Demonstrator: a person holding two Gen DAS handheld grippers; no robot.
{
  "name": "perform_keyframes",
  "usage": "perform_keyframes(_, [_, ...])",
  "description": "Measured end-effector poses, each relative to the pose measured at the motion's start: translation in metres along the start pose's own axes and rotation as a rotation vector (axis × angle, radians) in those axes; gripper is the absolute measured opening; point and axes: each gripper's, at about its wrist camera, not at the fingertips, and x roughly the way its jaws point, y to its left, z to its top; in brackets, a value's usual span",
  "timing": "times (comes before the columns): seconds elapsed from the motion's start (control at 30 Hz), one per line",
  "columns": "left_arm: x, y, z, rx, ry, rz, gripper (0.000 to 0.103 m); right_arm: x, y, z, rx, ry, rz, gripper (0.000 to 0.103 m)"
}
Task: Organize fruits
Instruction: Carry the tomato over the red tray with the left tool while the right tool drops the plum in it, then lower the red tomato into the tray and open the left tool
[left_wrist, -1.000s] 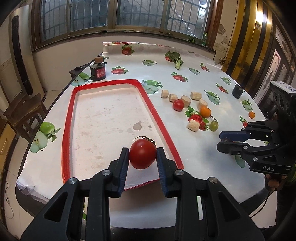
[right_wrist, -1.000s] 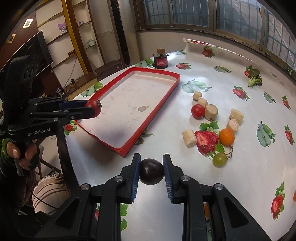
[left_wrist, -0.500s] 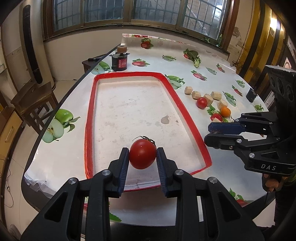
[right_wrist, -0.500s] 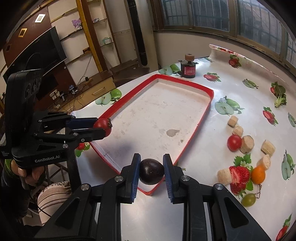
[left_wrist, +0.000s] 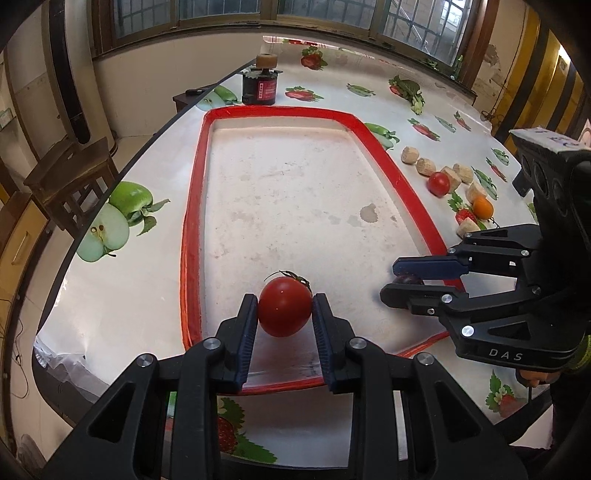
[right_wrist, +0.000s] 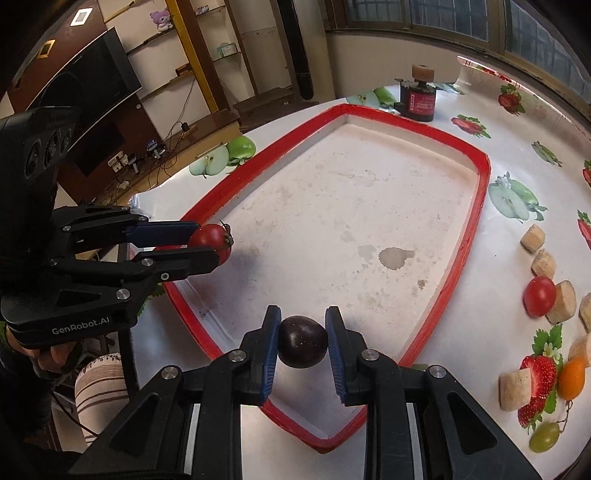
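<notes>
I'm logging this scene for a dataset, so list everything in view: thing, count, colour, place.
tray: 1, red rim, white floor, on the table
large tomato: 1, red, held over the tray
plum: 1, dark purple, held over the tray
small tomato: 1, red, right of the tray
orange fruit: 1, orange, right of the tray
grape: 1, green, right of the tray
beige chunks: several, right of the tray
jar: 1, dark, beyond the tray
left gripper: black, shut on the large tomato
right gripper: black, shut on the plum
</notes>
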Motion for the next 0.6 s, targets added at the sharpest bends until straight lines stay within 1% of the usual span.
perform_keyframes(0.07, [0.006, -0.001, -0.002, 0.006, 0.016, 0.006, 0.028, 0.006, -0.001, -0.001, 0.001, 0.013, 0.003, 0.025])
perform_keyframes(0.1, [0.006, -0.002, -0.002, 0.008, 0.011, 0.011, 0.028, 0.009, -0.003, -0.001, 0.004, 0.02, 0.004, 0.025])
perform_keyframes(0.2, [0.006, -0.001, -0.001, 0.0, 0.016, 0.007, 0.028, 0.01, -0.004, -0.001, 0.003, 0.017, 0.012, 0.027])
perform_keyframes(0.27, [0.004, 0.0, -0.001, -0.005, 0.021, 0.023, 0.028, 0.009, -0.005, -0.001, 0.006, 0.017, 0.009, 0.028])
perform_keyframes(0.3, [0.003, 0.0, -0.001, -0.001, 0.019, 0.032, 0.028, 0.007, -0.005, -0.002, 0.005, 0.013, 0.0, 0.034])
perform_keyframes(0.33, [0.0, 0.0, -0.001, 0.0, 0.015, 0.037, 0.028, 0.004, -0.003, -0.002, 0.004, 0.004, -0.006, 0.044])
perform_keyframes(0.4, [-0.004, 0.0, -0.001, -0.002, 0.01, 0.039, 0.029, -0.005, -0.001, -0.003, -0.001, -0.023, -0.008, 0.051])
perform_keyframes(0.6, [-0.016, -0.002, -0.001, -0.013, 0.002, 0.039, 0.029, -0.032, 0.002, -0.01, -0.009, -0.07, -0.016, 0.052])
